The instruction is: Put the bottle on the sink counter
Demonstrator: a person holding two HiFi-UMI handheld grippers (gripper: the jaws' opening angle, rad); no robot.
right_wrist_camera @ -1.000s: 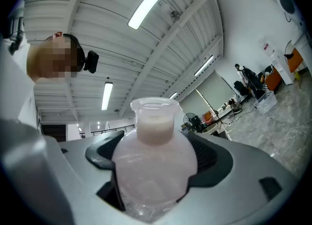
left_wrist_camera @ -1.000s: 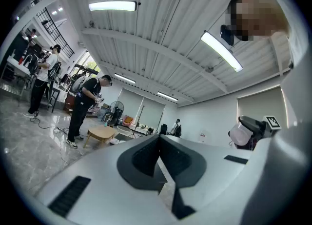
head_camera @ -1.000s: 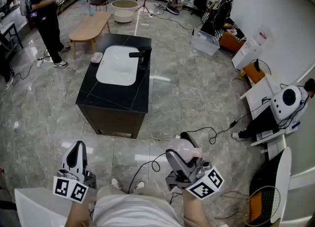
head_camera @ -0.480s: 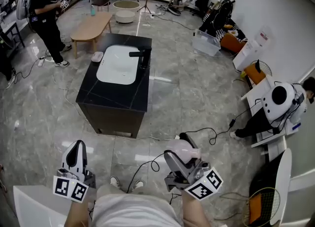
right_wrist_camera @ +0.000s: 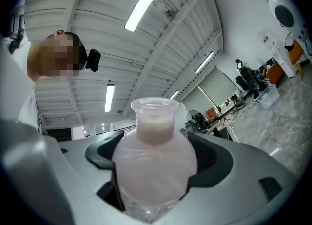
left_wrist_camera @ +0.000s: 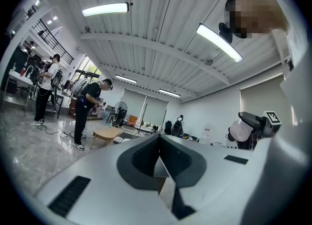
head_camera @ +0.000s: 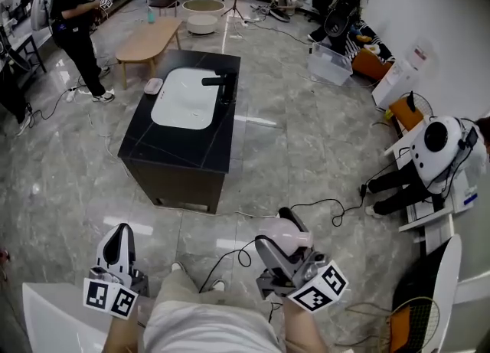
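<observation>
A pale translucent bottle (right_wrist_camera: 154, 160) with an open neck sits between the jaws of my right gripper (right_wrist_camera: 155, 170), which is shut on it. In the head view the same bottle (head_camera: 280, 233) shows at the tip of the right gripper (head_camera: 285, 246), low and right of centre. My left gripper (head_camera: 117, 246) is held low at the left, its jaws (left_wrist_camera: 160, 163) closed together with nothing between them. The black sink counter (head_camera: 188, 148) with a white basin (head_camera: 184, 99) and black tap (head_camera: 220, 83) stands some way ahead on the floor.
A person (head_camera: 76, 14) stands at the far left beside a wooden low table (head_camera: 147, 40). Cables (head_camera: 321, 206) trail over the grey tiled floor. A white robot-like unit (head_camera: 436, 145) and boxes (head_camera: 333, 64) line the right side. A white chair (head_camera: 444, 290) is at lower right.
The view has shifted slightly: the sink counter sits a little further right and lower in frame. Both grippers hold nearly the same pose.
</observation>
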